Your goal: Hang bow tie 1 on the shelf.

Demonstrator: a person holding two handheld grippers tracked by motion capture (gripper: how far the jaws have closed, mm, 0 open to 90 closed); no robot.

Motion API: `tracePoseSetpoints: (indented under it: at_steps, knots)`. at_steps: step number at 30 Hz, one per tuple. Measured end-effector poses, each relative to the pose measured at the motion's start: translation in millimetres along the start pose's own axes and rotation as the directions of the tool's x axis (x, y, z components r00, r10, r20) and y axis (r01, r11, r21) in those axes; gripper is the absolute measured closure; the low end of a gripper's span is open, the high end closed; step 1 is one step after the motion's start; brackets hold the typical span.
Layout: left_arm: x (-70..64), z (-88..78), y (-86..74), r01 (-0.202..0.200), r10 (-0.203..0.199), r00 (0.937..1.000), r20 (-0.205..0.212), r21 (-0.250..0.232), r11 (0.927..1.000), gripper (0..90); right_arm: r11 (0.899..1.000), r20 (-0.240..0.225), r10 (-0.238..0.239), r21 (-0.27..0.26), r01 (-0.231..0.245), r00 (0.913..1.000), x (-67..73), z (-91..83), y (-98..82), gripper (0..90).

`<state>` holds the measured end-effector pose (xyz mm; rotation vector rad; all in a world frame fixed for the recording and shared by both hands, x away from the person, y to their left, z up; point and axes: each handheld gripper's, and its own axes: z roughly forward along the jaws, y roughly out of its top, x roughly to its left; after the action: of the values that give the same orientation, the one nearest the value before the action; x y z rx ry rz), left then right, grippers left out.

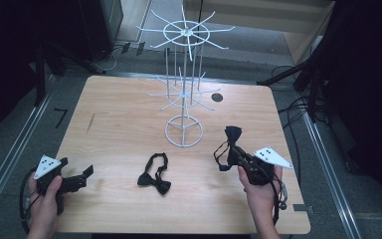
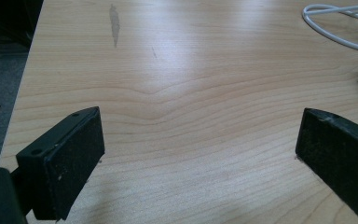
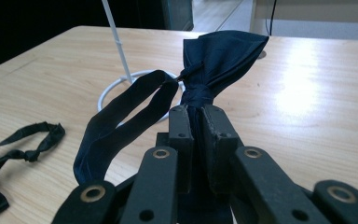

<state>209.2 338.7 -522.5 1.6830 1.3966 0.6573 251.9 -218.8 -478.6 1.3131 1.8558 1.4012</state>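
**Right gripper lifts a dark bow tie near the wire stand**

On the wooden surface [image 1: 129, 124], the right gripper [image 1: 235, 149] pinches a dark bow tie [image 1: 233, 135], its strap loop hanging at the left. A white wire stand [image 1: 184, 130] rises just beyond it. A second black bow tie [image 1: 155, 175] lies flat at the centre front. The left gripper [image 1: 85, 175] rests at the near left corner, jaws apart.

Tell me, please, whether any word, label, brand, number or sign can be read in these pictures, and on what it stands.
None can be read: the table, white wire rack, both bow ties and each tool's grey plate carry no legible text.
A black angular mark on the floor resembles "7", uncertain.
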Motion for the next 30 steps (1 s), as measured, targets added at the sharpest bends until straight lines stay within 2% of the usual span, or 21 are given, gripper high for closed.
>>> tracePoseSetpoints:
  at_steps: [9,30]
  knots:
    - [0.5,0.3,0.3,-0.002,0.002,1.0,0.005,0.001,1.0,1.5,0.999,0.001,0.028,-0.038,-0.028,0.9996,2.0,-0.7,13.4,84.0]
    - [0.8,0.6,0.7,-0.003,0.003,0.9999,0.011,0.002,1.0,1.5,0.994,-0.006,0.032,-0.104,-0.032,0.9995,8.8,1.0,35.4,83.9]
